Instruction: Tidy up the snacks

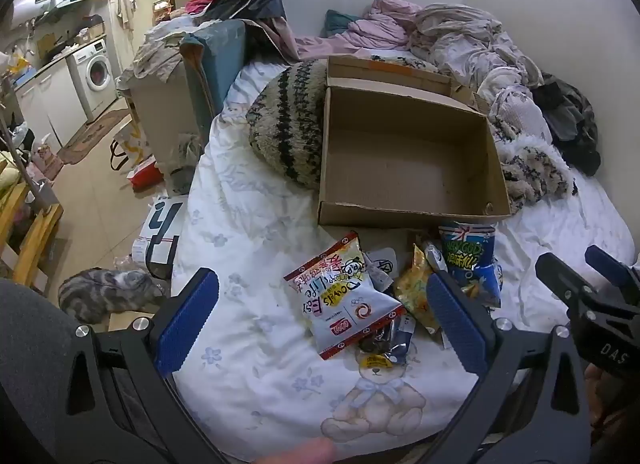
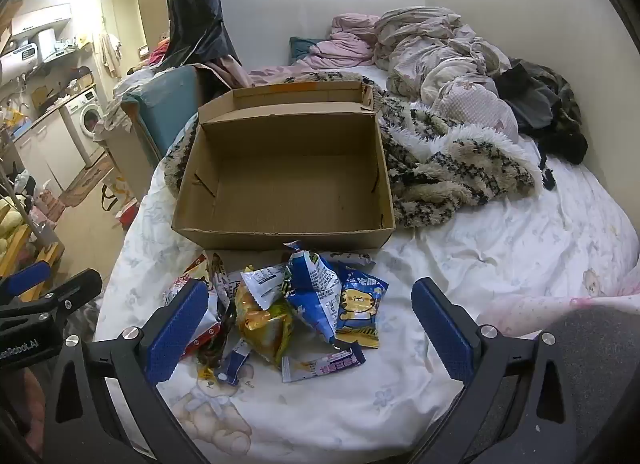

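A pile of snack packets lies on the white bedsheet in front of an open, empty cardboard box (image 1: pixel 408 168) (image 2: pixel 280 180). In the left wrist view I see a white and red packet (image 1: pixel 340 296), a yellow packet (image 1: pixel 416 292) and a blue packet (image 1: pixel 468 260). In the right wrist view I see the yellow packet (image 2: pixel 264 320), a blue and white packet (image 2: pixel 316 292), a blue tiger packet (image 2: pixel 360 312) and a small flat packet (image 2: pixel 320 364). My left gripper (image 1: pixel 320 324) is open just short of the pile. My right gripper (image 2: pixel 308 324) is open around the pile, holding nothing.
A fuzzy patterned blanket (image 2: pixel 448 168) and crumpled bedding (image 2: pixel 440 48) lie behind and right of the box. The bed's left edge drops to a cluttered floor with a cat (image 1: pixel 108 292), bags and a washing machine (image 1: pixel 96 72).
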A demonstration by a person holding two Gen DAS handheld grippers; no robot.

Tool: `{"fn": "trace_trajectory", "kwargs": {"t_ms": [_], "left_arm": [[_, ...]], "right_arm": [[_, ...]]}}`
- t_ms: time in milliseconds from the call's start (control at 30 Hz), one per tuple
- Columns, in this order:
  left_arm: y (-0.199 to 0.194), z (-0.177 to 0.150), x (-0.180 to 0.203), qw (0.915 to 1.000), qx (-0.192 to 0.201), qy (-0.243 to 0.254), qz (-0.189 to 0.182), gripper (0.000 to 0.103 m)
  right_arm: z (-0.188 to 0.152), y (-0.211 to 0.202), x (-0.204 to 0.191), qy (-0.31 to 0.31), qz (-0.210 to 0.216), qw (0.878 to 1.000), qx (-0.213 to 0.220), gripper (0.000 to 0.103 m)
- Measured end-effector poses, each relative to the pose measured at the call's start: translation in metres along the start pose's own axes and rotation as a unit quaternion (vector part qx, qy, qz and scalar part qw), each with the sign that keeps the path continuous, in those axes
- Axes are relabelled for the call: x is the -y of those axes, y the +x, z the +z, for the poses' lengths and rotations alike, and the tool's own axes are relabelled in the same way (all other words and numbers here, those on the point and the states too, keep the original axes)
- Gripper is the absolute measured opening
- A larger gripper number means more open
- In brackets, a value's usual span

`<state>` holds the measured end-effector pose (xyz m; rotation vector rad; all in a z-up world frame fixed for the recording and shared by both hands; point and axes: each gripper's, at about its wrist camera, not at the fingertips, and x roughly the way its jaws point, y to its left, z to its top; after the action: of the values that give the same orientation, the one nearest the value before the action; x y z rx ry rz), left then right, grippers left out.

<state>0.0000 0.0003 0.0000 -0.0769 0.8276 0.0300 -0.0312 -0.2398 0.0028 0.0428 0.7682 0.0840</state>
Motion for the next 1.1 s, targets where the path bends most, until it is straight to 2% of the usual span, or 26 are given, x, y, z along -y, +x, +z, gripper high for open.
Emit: {"fn": "trace_trajectory", "kwargs": {"t_ms": [1100], "left_arm": [[-0.0024,0.0016,-0.0009,1.0,0.001,0.004,0.006,0.103]], "right_arm": [[0.001,-0.001,-0.0004,-0.003,-0.004,1.0,-0.001,0.103]]}}
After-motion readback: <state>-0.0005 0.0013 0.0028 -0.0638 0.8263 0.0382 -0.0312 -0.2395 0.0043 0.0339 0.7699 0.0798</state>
